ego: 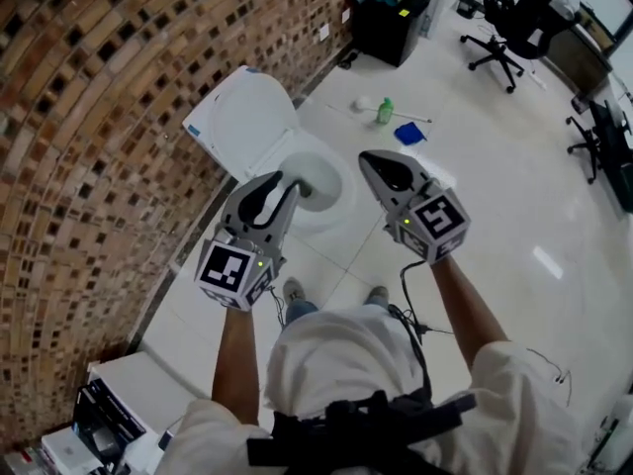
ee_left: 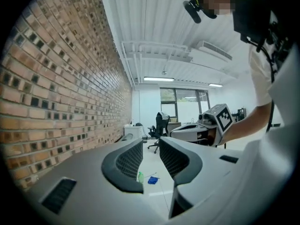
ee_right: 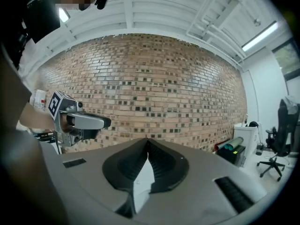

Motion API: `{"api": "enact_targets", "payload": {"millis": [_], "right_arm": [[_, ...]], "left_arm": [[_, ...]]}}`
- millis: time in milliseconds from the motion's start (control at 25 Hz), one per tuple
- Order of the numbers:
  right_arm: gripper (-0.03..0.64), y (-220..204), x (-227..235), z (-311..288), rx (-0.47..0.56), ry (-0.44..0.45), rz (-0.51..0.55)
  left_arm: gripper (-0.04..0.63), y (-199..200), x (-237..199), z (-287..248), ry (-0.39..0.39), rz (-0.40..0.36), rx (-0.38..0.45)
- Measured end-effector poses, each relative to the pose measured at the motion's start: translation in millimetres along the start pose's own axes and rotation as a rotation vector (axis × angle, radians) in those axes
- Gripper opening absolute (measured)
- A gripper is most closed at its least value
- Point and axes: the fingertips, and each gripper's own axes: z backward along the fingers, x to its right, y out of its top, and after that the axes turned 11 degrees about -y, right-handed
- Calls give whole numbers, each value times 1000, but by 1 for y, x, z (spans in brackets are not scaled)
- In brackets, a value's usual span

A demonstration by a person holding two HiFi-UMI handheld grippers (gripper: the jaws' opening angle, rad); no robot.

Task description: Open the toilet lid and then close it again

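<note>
The white toilet (ego: 259, 132) stands against the brick wall (ego: 89, 117), seen in the head view. Its lid (ego: 240, 117) is up, leaning toward the wall, and the bowl (ego: 329, 188) lies uncovered. Both grippers hang in the air above the bowl, held level, touching nothing. My left gripper (ego: 292, 182) (ee_left: 151, 146) has its jaws a little apart with nothing between them. My right gripper (ego: 370, 159) (ee_right: 146, 142) is shut and empty, just right of the bowl. Each gripper view shows the other gripper: the right gripper (ee_left: 216, 121) and the left gripper (ee_right: 77, 121).
A green bottle (ego: 385, 110) and a blue cloth (ego: 409, 133) lie on the white floor beyond the toilet. A black cabinet (ego: 391, 18) stands by the wall farther back. Office chairs (ego: 509, 23) are at the far right. A white box (ego: 109, 404) sits behind my left side.
</note>
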Motion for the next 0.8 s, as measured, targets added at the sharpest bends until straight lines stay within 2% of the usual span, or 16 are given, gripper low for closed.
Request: {"api": "enact_targets", "payload": {"millis": [240, 520, 800], "right_arm": [[0, 7, 4, 14, 16, 5, 0], [0, 8, 3, 2, 4, 43, -40], [0, 10, -3, -11, -5, 71, -21]], "left_arm": [[107, -2, 15, -7, -20, 19, -37], [107, -7, 8, -2, 8, 34, -41], [107, -8, -6, 3, 31, 27, -35]]}}
